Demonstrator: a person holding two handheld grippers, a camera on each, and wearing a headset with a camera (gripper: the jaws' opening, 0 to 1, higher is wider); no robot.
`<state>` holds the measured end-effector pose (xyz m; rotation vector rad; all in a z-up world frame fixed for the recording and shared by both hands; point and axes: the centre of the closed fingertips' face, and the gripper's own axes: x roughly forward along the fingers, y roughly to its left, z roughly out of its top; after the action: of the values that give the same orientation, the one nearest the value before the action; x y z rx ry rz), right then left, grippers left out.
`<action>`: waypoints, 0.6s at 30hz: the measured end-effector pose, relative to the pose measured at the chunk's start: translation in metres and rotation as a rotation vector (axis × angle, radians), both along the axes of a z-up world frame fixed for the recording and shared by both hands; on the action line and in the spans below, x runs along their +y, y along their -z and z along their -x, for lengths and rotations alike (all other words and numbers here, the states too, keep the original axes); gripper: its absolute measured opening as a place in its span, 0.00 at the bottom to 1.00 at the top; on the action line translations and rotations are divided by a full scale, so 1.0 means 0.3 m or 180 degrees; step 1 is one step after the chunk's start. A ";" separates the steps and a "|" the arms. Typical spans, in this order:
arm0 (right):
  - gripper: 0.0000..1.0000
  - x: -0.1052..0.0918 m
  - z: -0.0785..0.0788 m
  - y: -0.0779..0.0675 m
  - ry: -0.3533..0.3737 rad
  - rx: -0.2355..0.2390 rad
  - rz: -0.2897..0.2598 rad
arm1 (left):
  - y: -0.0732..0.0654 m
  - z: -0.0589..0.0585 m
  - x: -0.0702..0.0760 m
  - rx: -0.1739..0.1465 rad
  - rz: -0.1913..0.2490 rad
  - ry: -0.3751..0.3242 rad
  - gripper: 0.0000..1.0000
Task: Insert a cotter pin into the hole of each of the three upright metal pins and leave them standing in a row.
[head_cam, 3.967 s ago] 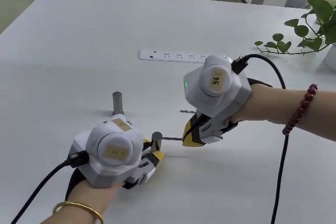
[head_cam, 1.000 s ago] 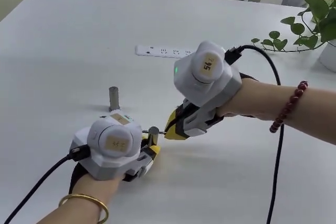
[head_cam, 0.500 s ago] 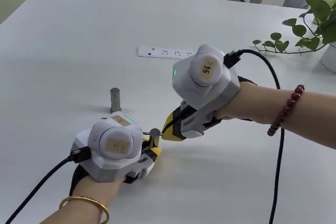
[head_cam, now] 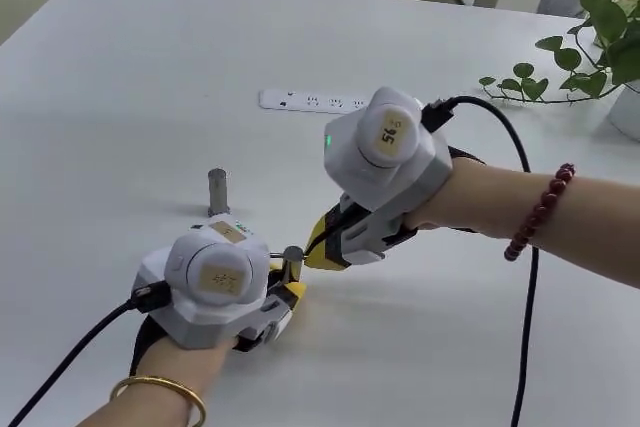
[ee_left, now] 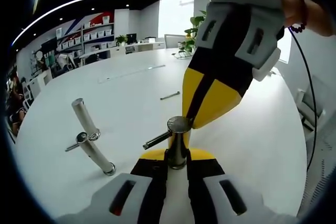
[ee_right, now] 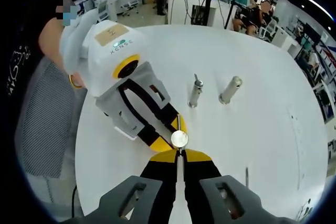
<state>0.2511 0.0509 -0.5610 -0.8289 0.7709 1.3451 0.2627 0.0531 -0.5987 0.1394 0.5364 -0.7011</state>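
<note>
From above, the left hand-held gripper [head_cam: 287,292] is shut tight on a metal pin [head_cam: 292,255] standing on the white table [head_cam: 120,87]. The right hand-held gripper [head_cam: 318,250] has its yellow tips right against that pin, and they hide the spot where they meet. A second pin [head_cam: 218,190] stands a little way behind. The round label on the right one starts with "56"; the rest is too small to read.

In the left gripper view, the metal pin [ee_left: 177,142] stands between the two jaws. A cotter pin [ee_left: 156,140] pokes out of its hole on one side. Its other end is hidden behind the pin and the yellow tips. Off to the side stand the second pin [ee_left: 85,116] and a third pin [ee_left: 95,155], which has a thin pin through its top.

In the right gripper view, the jaws are pinched nearly together on the cotter pin's end, just before the metal pin's round top [ee_right: 179,139]. The writing on the left one is too blurry to read.
</note>
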 end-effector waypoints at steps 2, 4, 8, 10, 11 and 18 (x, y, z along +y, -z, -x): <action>0.00 0.001 0.000 0.001 0.0002 0.0001 0.0002 | 0.001 0.000 0.001 0.0008 0.0006 0.0003 0.11; 0.00 0.002 0.002 0.002 0.0004 0.0003 0.0003 | 0.000 0.001 0.001 0.0009 0.0006 0.0013 0.11; 0.00 0.003 0.005 0.005 0.0015 0.0021 -0.0003 | 0.004 0.006 0.005 0.0070 0.0055 0.0012 0.12; 0.02 0.004 0.007 0.007 0.0016 0.0028 -0.0007 | 0.010 0.012 0.007 0.0091 0.0048 0.0025 0.16; 0.03 0.003 0.008 0.008 0.0014 0.0026 -0.0002 | 0.009 0.013 0.009 0.0088 0.0050 0.0024 0.18; 0.09 0.020 0.010 -0.014 0.0092 0.0064 -0.0164 | -0.015 0.027 0.030 0.0068 0.0096 0.0024 0.27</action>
<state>0.2480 0.0570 -0.5569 -0.7620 0.7580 1.3440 0.2547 0.0620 -0.5943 0.1060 0.5457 -0.7184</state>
